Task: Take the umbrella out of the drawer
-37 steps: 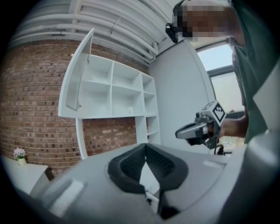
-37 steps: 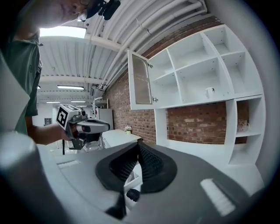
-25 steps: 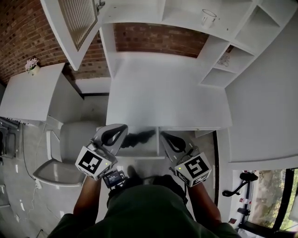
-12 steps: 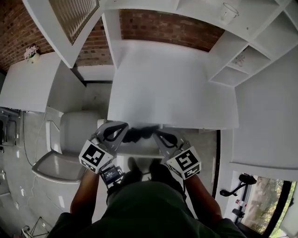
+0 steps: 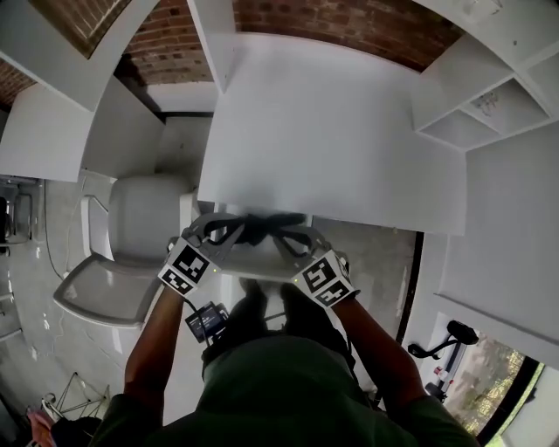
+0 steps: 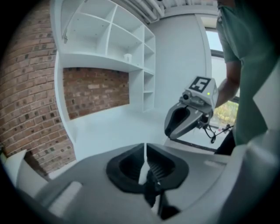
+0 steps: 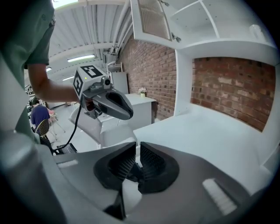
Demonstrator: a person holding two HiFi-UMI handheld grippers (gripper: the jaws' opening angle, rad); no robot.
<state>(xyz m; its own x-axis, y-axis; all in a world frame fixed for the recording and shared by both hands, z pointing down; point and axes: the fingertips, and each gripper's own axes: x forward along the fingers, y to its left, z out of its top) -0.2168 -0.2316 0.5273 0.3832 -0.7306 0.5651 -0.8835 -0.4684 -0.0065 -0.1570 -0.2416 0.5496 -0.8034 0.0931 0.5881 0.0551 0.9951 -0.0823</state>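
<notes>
The umbrella (image 5: 257, 229) shows as a dark blurred shape in the open drawer (image 5: 253, 269) under the white desk's front edge. My left gripper (image 5: 232, 230) reaches in at its left end and my right gripper (image 5: 282, 235) at its right end; whether either touches it I cannot tell. In the left gripper view my left gripper (image 6: 144, 151) shows only a hairline slit, just starting to open. In the right gripper view my right gripper (image 7: 137, 152) is opening, with a narrow gap and nothing pressed between its pads. Each gripper view shows the other gripper: the right one (image 6: 189, 117), the left one (image 7: 109, 103).
The white desk top (image 5: 332, 148) stretches ahead to a brick wall (image 5: 349, 22). White shelves (image 5: 489, 96) rise at the right. A white chair (image 5: 131, 240) stands left of the drawer and a white cabinet (image 5: 44, 140) beyond it. The person's knees are below the drawer.
Both grippers have dropped from in front of the drawer and drawn together around the dark umbrella. The head view has tipped further down over the desk edge.
</notes>
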